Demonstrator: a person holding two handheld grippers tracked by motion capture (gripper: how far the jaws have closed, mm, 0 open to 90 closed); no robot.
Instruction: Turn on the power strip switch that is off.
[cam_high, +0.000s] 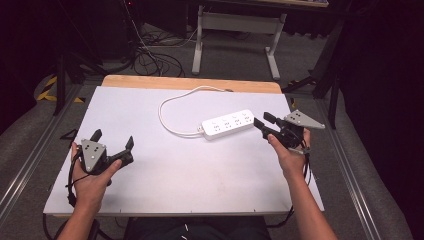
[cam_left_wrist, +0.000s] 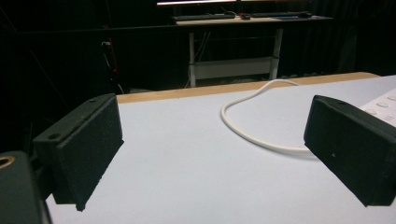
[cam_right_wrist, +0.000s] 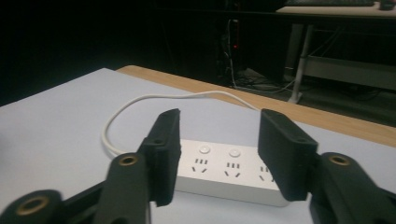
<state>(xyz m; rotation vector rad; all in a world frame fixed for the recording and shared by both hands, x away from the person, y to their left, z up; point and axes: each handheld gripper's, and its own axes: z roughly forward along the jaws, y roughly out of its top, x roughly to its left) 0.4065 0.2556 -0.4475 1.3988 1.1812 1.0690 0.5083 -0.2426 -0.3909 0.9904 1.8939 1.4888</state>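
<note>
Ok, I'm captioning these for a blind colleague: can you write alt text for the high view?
A white power strip lies on a white table, its cable looping toward the far wooden edge. A person's hands hold two black grippers: the right gripper, open, sits just off the strip's end; the left gripper, open, is apart at the table's left.

My right tongs (cam_right_wrist: 219, 156) stand parted, jaws clear of the white power strip (cam_right_wrist: 224, 170) lying just ahead on the bench (cam_right_wrist: 56, 126), its cord (cam_right_wrist: 140, 100) looping behind.
</note>
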